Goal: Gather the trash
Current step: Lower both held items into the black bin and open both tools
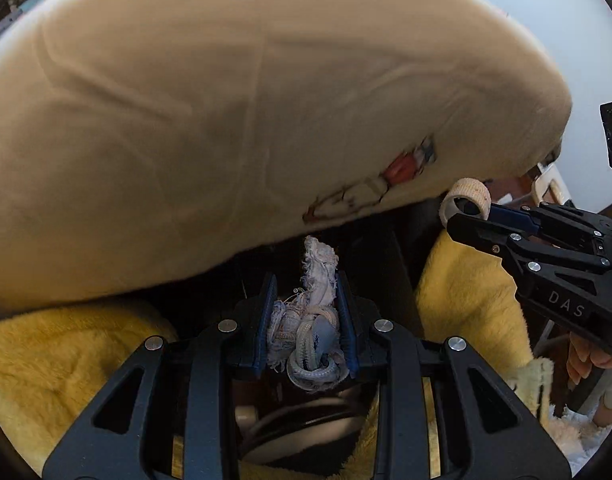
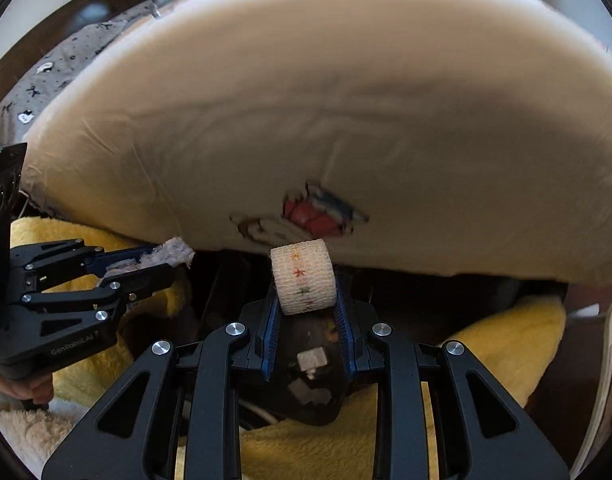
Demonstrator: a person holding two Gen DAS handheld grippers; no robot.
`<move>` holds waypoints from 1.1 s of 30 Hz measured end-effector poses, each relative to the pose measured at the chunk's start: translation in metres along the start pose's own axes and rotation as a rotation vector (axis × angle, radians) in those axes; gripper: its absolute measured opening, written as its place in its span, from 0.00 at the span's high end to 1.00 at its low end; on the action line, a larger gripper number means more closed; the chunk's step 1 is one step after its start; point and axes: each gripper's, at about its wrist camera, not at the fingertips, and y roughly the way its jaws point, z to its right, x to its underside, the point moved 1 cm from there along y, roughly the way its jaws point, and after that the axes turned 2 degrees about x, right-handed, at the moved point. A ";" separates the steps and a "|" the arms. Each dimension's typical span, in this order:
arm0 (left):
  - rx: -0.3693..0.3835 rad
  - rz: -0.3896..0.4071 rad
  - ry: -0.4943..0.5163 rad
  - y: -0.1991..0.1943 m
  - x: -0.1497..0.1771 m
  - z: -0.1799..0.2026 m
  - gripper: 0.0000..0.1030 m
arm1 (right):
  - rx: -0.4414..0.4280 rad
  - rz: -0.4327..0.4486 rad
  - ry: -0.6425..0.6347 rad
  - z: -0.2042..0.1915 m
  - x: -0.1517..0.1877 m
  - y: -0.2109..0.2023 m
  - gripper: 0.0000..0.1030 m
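The left gripper (image 1: 306, 320) pinches a frayed wad of whitish bandage scraps (image 1: 306, 332) deep between its blue pads, and the right gripper (image 2: 306, 300) clamps a roll of patterned cohesive bandage (image 2: 303, 277) only at its fingertips, both held just below a cream pillow (image 2: 346, 100) over a yellow fleece blanket (image 2: 506, 344). To carry both to a bin well, keep each squeeze steady and move the right gripper gently, since the roll could slip from so shallow a hold. The dark opening below may be a bag, though it is too blurred to tell.
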 end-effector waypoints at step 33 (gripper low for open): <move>-0.070 0.056 -0.018 -0.037 -0.024 -0.016 0.15 | 0.081 0.135 0.067 0.018 -0.033 -0.038 0.11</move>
